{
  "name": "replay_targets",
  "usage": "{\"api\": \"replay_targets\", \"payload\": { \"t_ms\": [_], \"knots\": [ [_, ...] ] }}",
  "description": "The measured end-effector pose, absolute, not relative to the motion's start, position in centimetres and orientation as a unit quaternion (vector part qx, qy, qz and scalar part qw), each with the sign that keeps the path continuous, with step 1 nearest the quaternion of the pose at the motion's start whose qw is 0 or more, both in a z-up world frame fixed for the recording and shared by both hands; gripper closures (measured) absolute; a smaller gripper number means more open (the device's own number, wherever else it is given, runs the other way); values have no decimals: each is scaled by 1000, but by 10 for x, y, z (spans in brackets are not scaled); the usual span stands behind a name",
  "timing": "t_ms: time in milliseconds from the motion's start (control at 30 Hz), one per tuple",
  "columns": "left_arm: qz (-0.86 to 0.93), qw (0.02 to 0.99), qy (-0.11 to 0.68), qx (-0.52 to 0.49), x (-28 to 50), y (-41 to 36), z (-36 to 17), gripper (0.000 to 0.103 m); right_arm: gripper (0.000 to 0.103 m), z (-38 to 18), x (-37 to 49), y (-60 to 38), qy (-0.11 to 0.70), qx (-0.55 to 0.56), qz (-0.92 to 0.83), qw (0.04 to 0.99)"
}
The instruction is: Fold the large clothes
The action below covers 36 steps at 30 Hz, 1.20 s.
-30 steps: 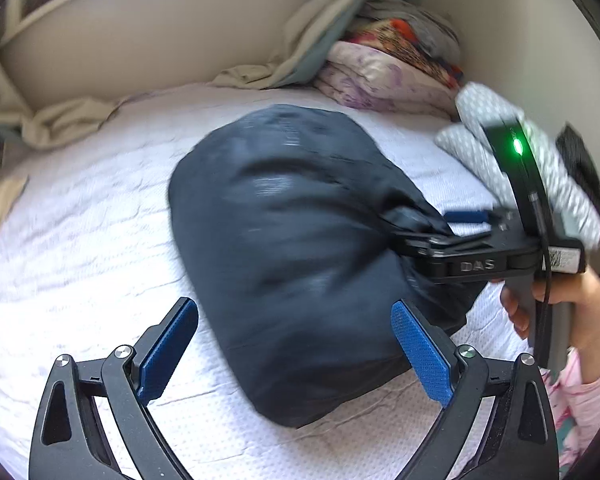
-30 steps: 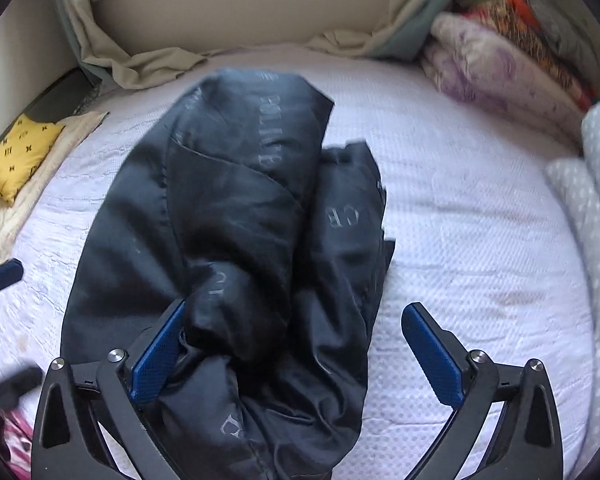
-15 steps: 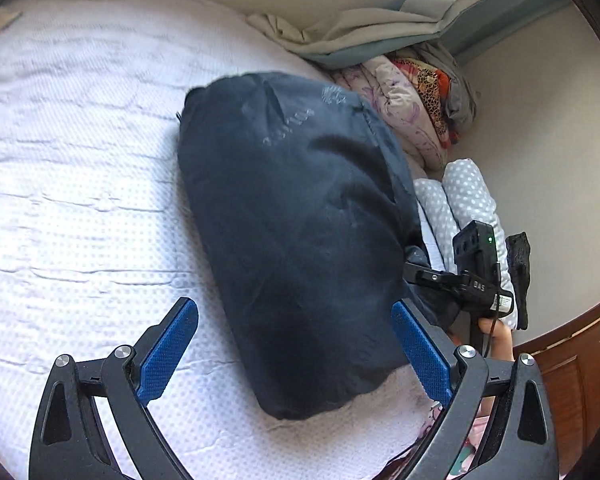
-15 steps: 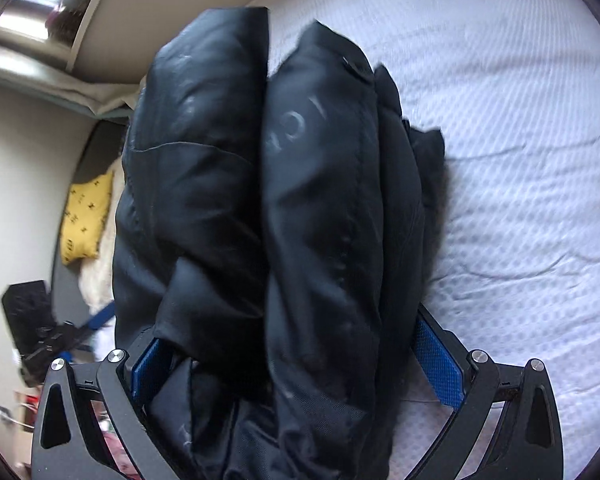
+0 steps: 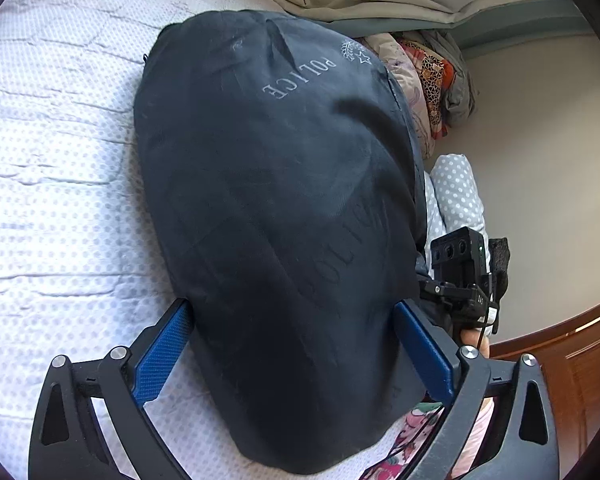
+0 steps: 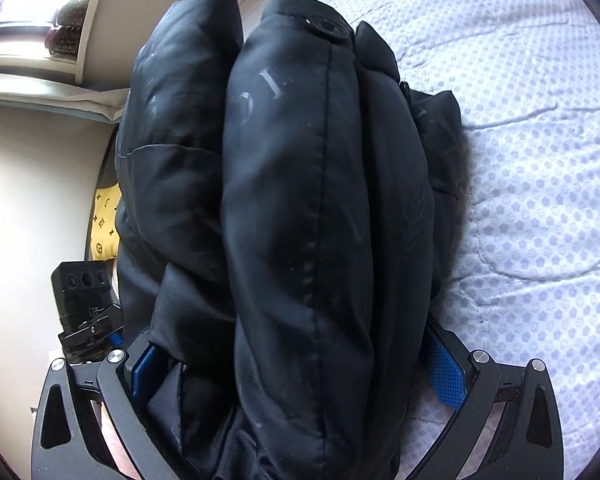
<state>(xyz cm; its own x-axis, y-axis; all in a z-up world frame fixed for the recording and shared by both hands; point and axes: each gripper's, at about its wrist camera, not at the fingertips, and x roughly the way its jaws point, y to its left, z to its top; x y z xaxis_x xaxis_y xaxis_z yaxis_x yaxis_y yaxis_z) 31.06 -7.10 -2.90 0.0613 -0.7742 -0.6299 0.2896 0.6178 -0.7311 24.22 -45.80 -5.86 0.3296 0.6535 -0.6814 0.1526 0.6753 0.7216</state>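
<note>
On the bed (image 5: 52, 168), I have both sets of jaws spread wide, bracketing the folded dark jacket (image 5: 284, 208); squeezing bulk keeps folds together.

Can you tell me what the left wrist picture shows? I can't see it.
A big folded dark jacket with "POLICE" printed on it fills the picture, lying on a white bed between the left claw's blue fingers. The right claw reaches in from the jacket's far side.

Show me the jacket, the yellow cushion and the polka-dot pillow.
jacket (image 5: 276, 208), left wrist view, middle of its back panel
yellow cushion (image 6: 105, 224), right wrist view, its visible strip
polka-dot pillow (image 5: 458, 196), left wrist view, its top
</note>
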Motion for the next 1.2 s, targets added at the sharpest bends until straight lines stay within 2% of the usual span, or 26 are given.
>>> {"api": "replay_targets", "payload": {
  "t_ms": [467,567,767,1200],
  "knots": [
    [-388,714,541,-215,310,-86,-33,0,1,-83,250,-467,550,382,184,719],
    [-382,727,531,-209,308,-91,-29,2,5,-81,249,-465,543,383,185,724],
    [-369,755,506,-194,304,-92,-14,7,20,-65,241,-457,513,374,195,748],
    [-307,816,453,-184,311,-31,22,12,31,-38,256,-391,469,332,238,783]
  ]
}}
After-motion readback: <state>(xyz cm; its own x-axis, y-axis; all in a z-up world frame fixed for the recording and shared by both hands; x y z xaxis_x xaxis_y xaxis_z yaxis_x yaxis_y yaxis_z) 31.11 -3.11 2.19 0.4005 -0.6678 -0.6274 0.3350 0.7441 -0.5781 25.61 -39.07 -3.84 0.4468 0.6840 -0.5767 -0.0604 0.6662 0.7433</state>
